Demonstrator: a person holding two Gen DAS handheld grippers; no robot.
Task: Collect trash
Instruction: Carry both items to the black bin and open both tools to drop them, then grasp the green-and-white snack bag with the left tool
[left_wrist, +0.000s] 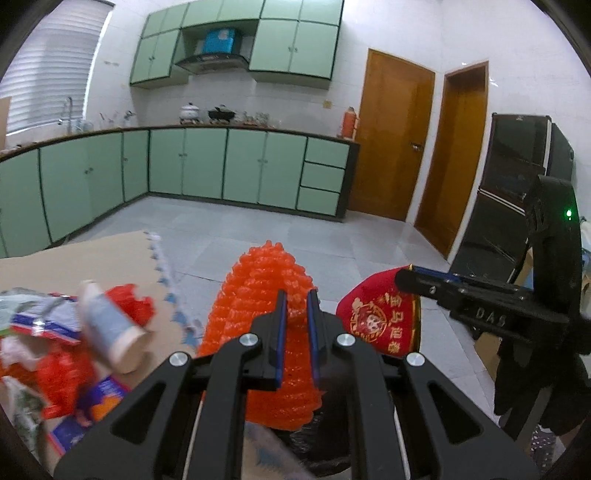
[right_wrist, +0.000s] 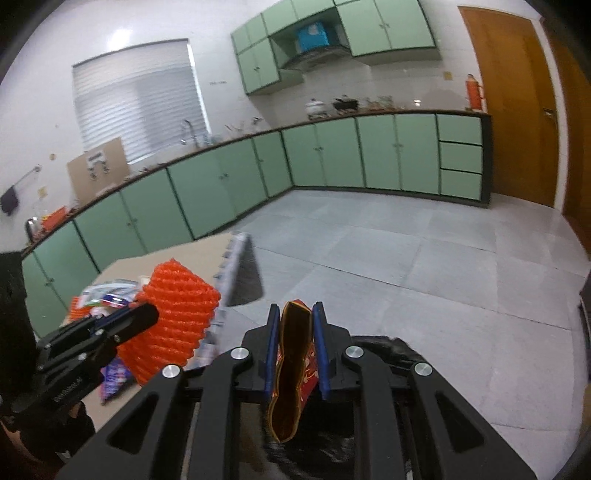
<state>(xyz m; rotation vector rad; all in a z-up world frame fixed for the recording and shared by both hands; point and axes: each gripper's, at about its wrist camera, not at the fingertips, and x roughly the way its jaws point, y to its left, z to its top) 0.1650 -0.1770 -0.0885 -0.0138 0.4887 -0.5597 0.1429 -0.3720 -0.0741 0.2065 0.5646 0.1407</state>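
My left gripper (left_wrist: 296, 299) is shut on an orange foam net sleeve (left_wrist: 258, 295), held up over the table edge; the sleeve also shows in the right wrist view (right_wrist: 173, 314). My right gripper (right_wrist: 295, 314) is shut on a red and gold pouch (right_wrist: 293, 365), its open mouth facing the camera; the pouch also shows in the left wrist view (left_wrist: 380, 314). A black trash bag (right_wrist: 391, 350) lies below both grippers, partly hidden by them. More trash lies on the cardboard-topped table (left_wrist: 92, 254): a white bottle (left_wrist: 110, 325), wrappers (left_wrist: 40, 317) and red netting (left_wrist: 129, 302).
Green kitchen cabinets (left_wrist: 184, 166) line the far walls across a grey tiled floor (right_wrist: 406, 251). Wooden doors (left_wrist: 395, 140) and a black fridge (left_wrist: 517, 184) stand at the right. A cardboard box (left_wrist: 495, 354) sits beside the fridge.
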